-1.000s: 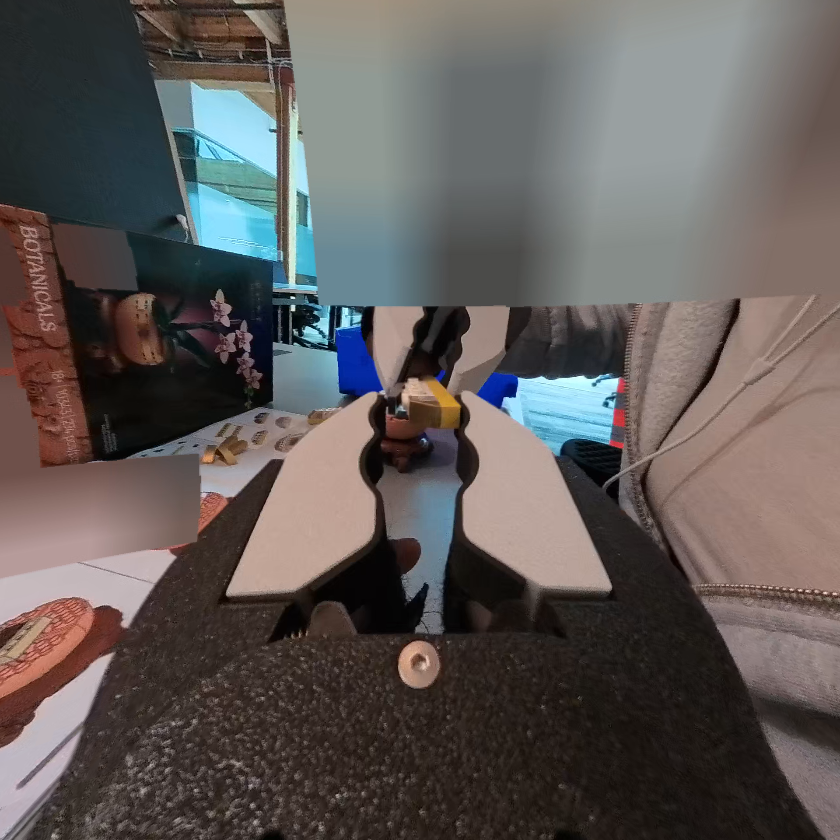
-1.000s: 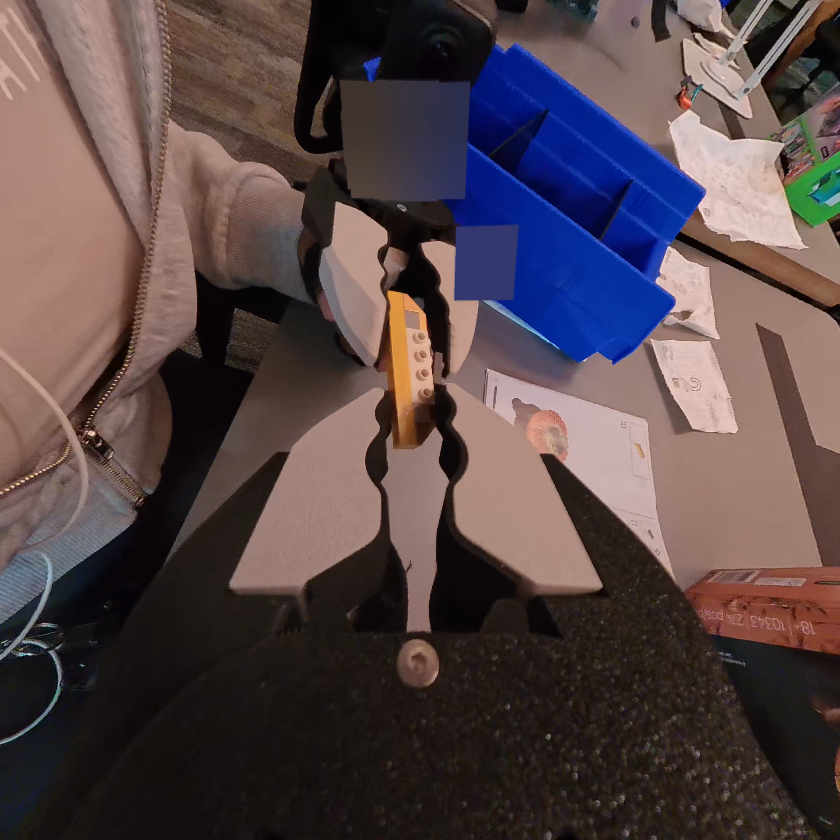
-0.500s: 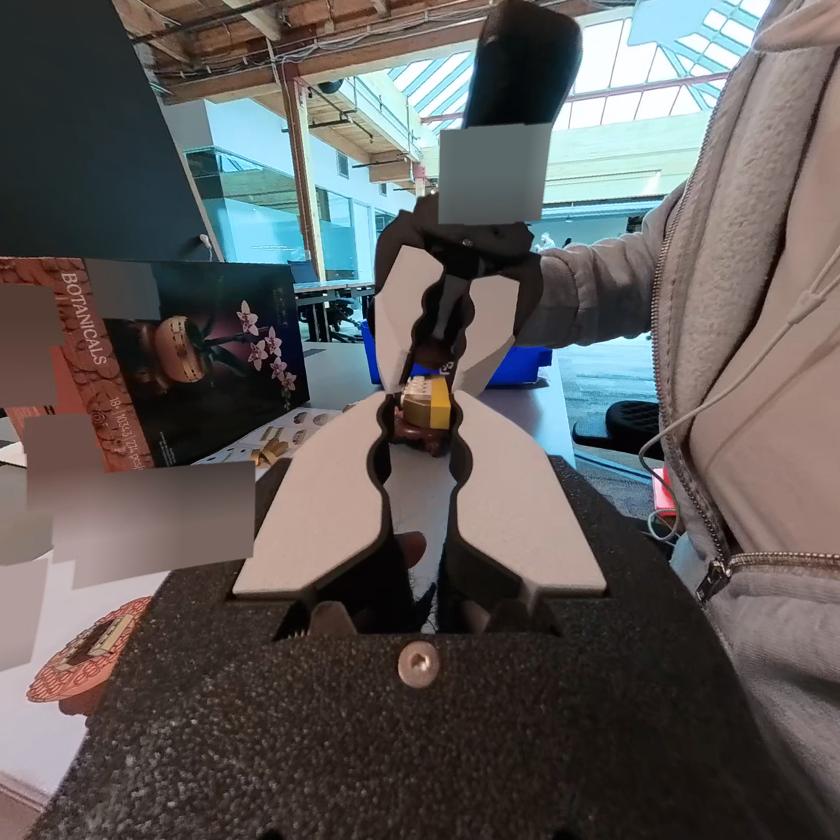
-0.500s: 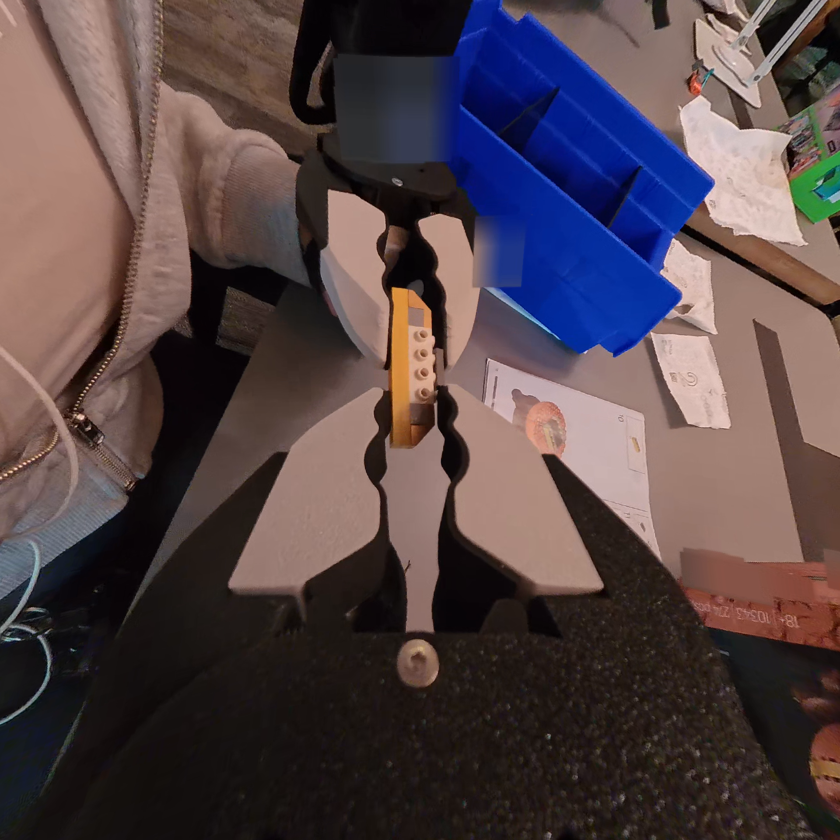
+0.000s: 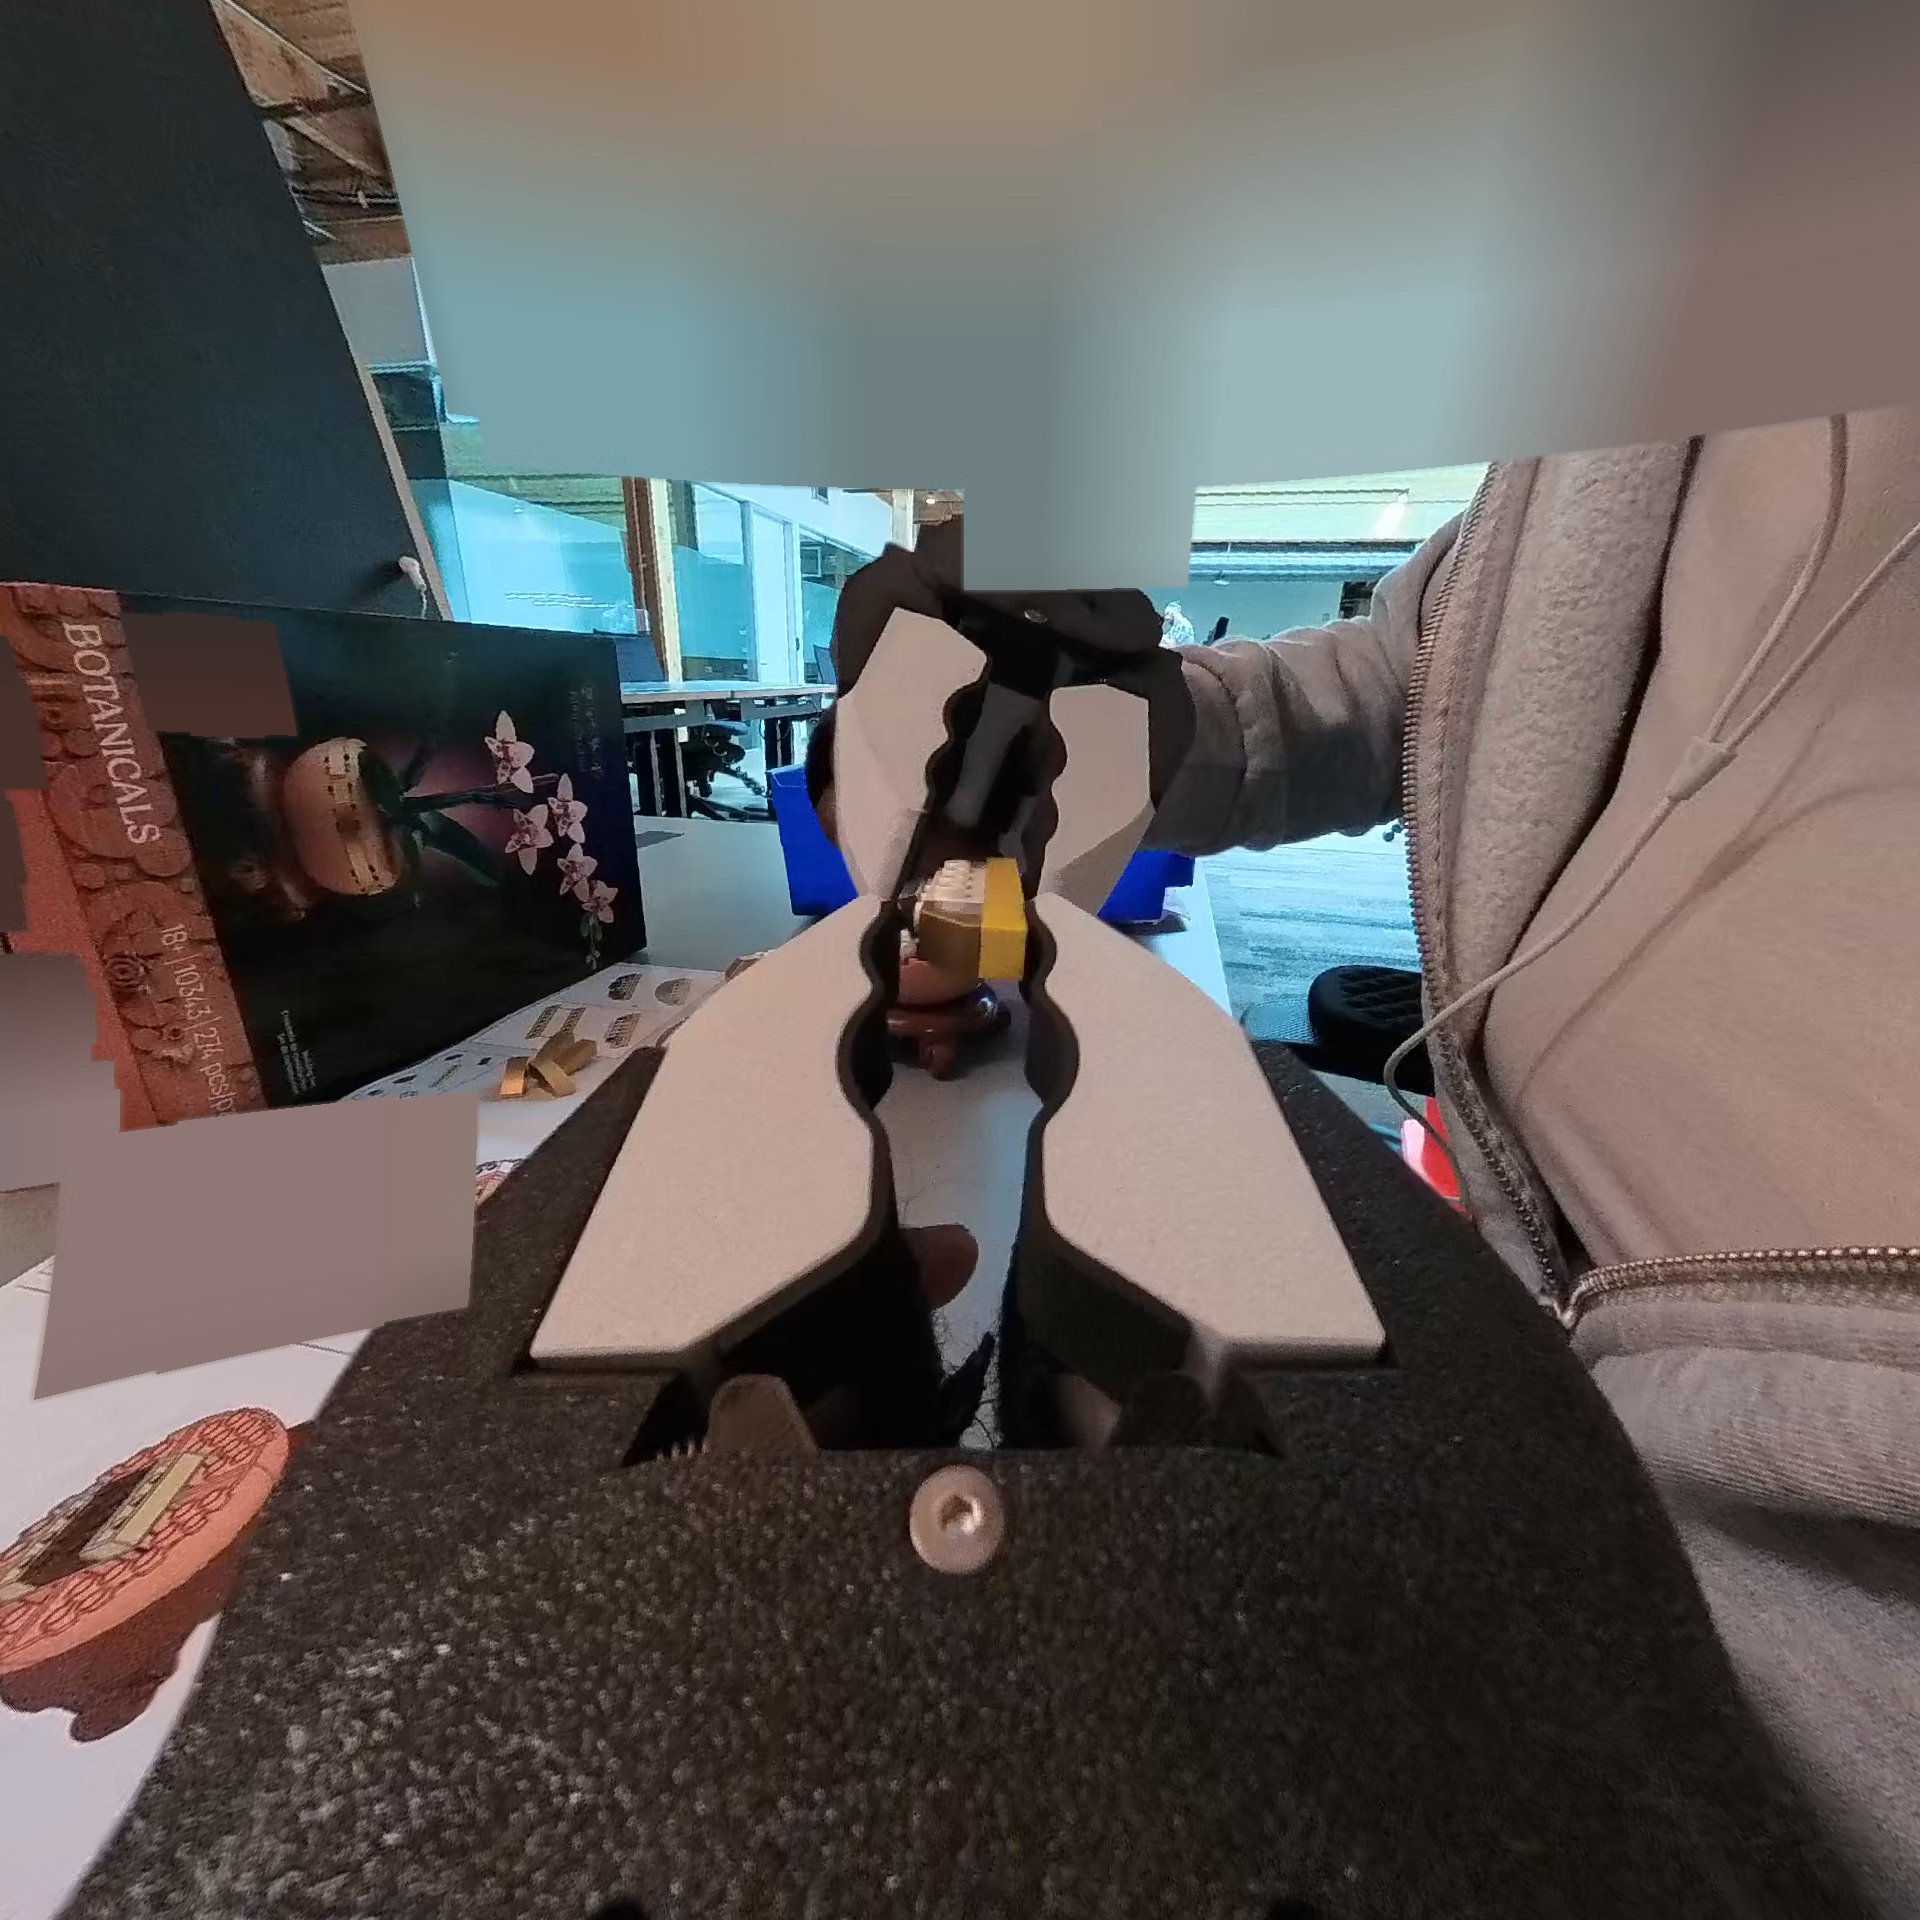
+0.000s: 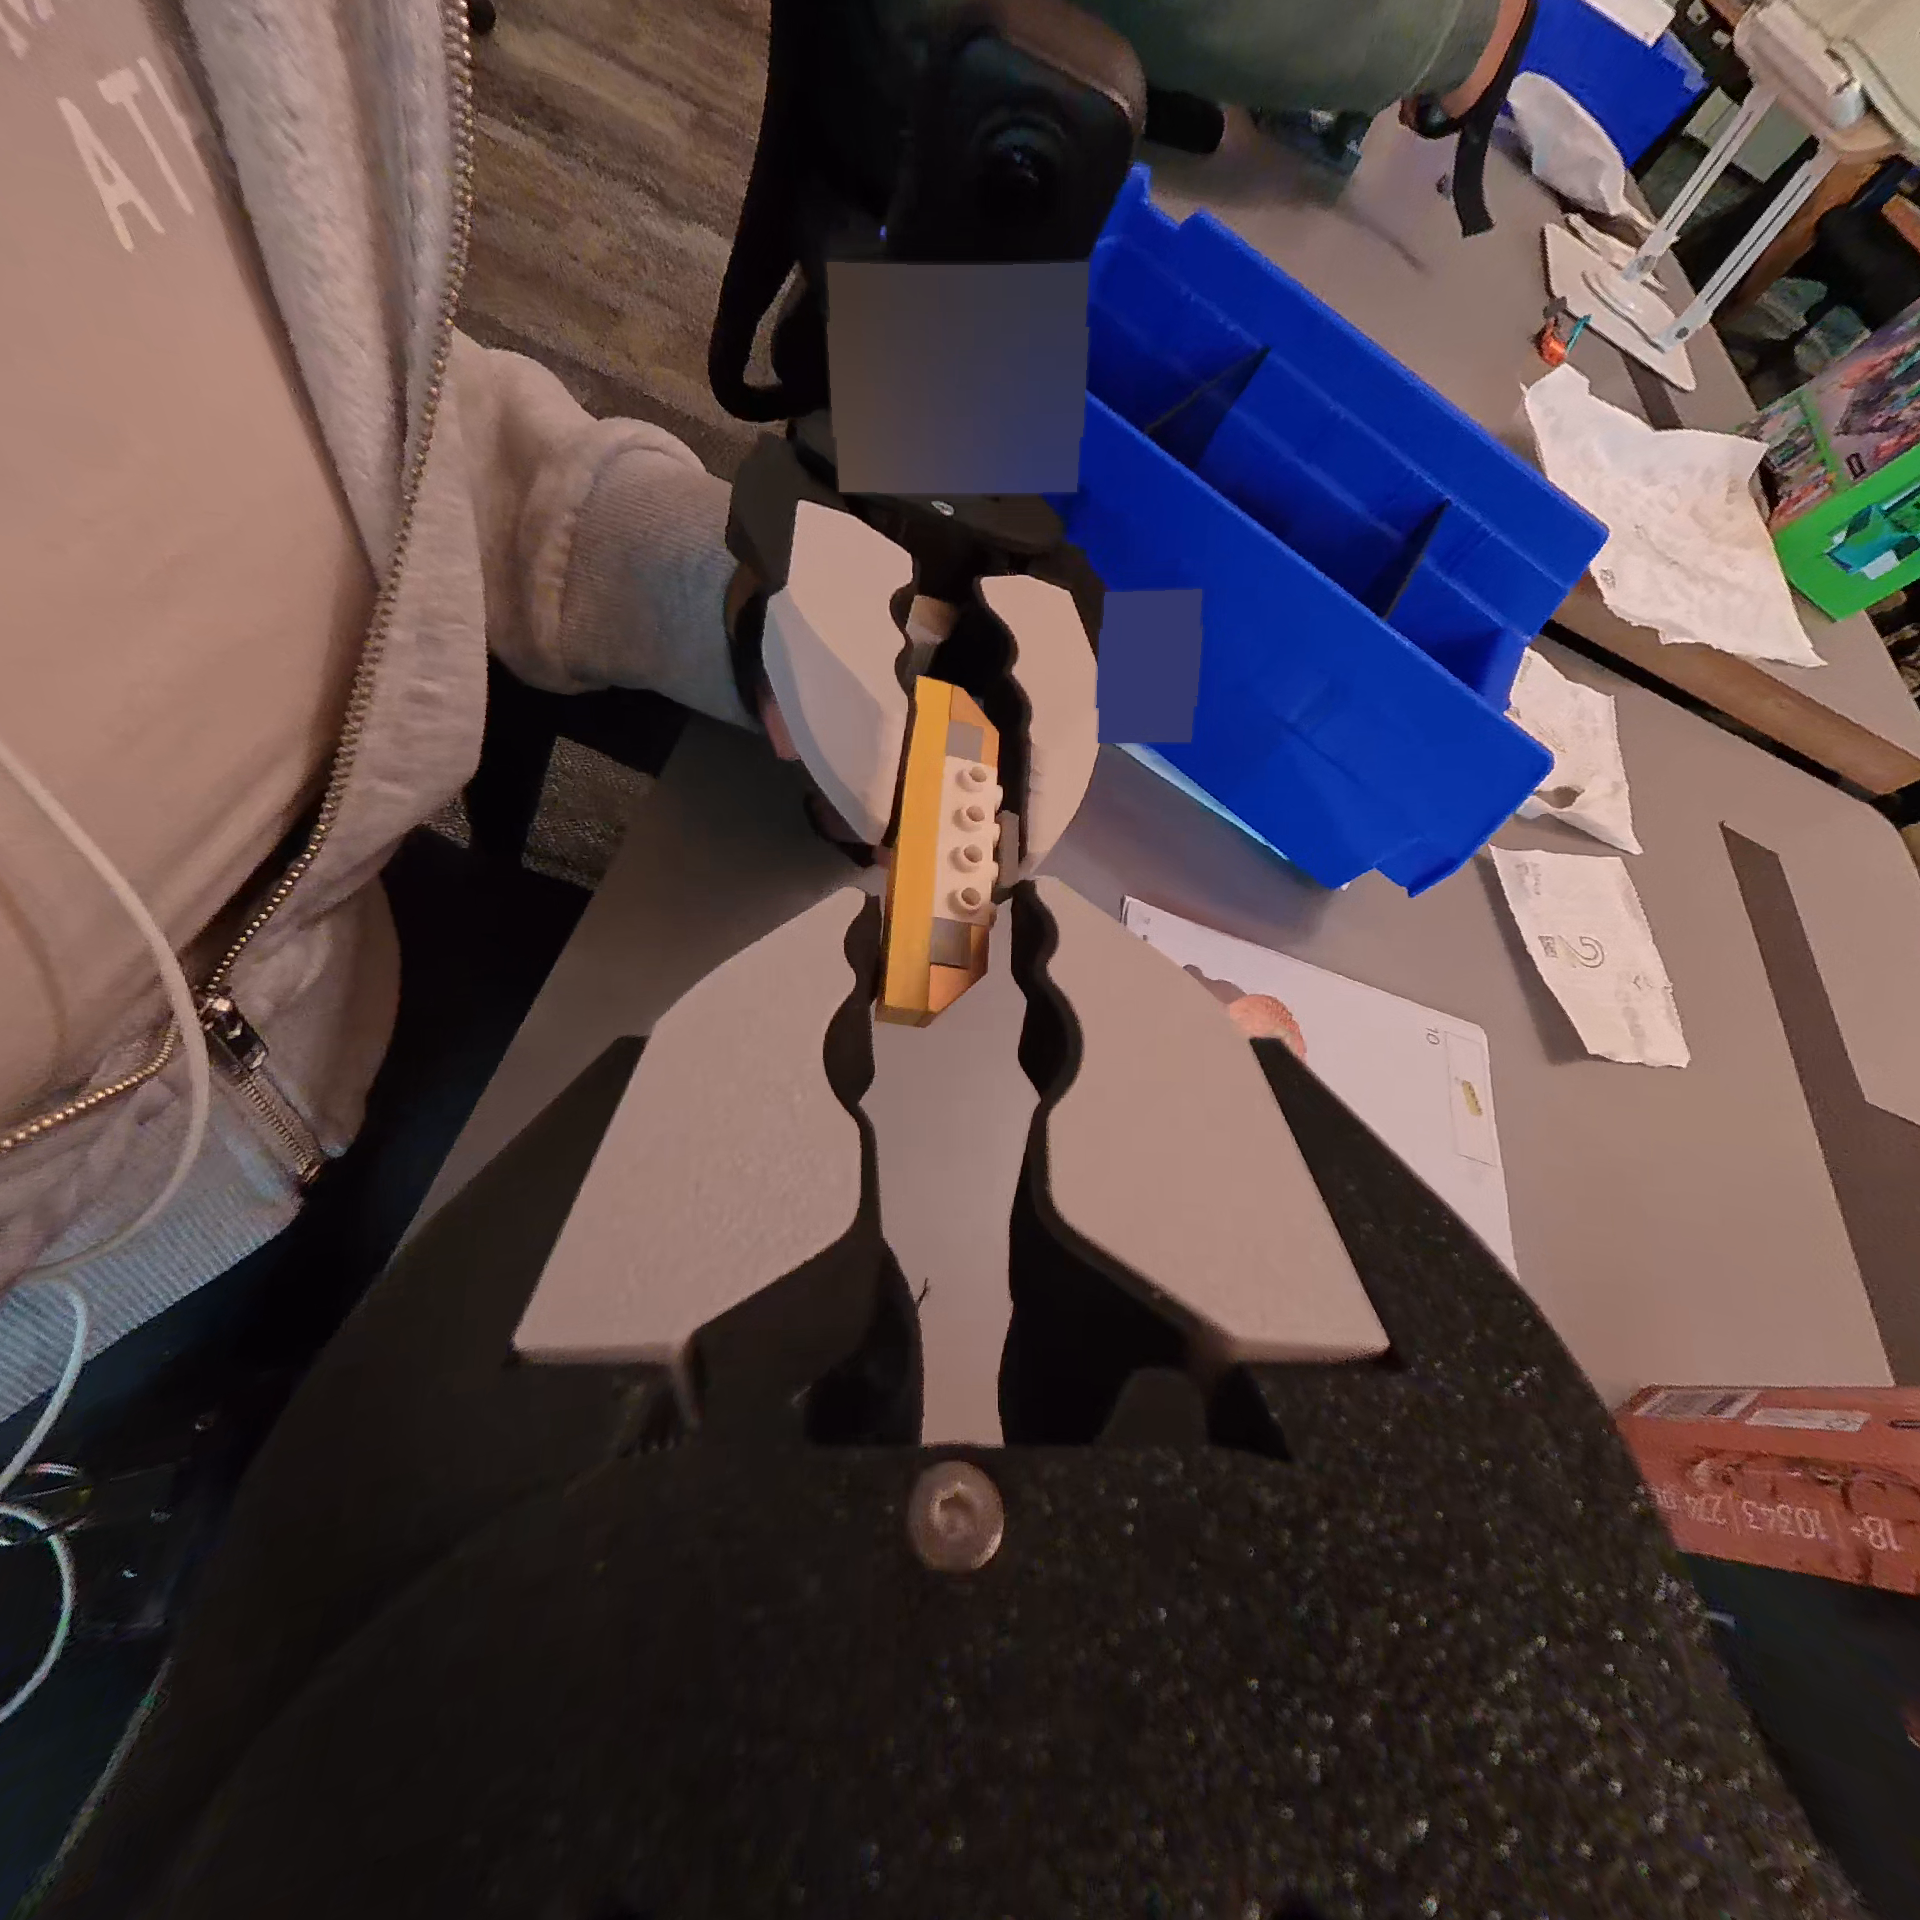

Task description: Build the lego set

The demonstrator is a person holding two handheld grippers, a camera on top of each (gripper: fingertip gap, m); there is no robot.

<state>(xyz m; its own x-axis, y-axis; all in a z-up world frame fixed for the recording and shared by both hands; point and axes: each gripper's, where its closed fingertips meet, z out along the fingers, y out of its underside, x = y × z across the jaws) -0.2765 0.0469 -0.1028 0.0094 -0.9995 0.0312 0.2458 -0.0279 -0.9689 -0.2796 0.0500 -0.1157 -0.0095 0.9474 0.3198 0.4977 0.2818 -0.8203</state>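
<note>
open-plan office: desk rows [image 5: 727, 696], glass partitions [image 5: 540, 551], office chairs [image 5: 727, 764]

Your left gripper [image 5: 961, 914] points forward at 12 o'clock, its two grey fingers [image 5: 748, 1132] nearly closed, tips pinching the small yellow, white and gold brick assembly [image 5: 971, 920] held up off the table. Your right gripper [image 6: 945, 894] meets it tip to tip from the opposite side, coming down from 12 o'clock in the left wrist view, its fingers [image 6: 727, 1143] closed to the same narrow gap on the same assembly. Your grey-sleeved right forearm [image 5: 1299, 738] reaches in from 3 o'clock.
</note>
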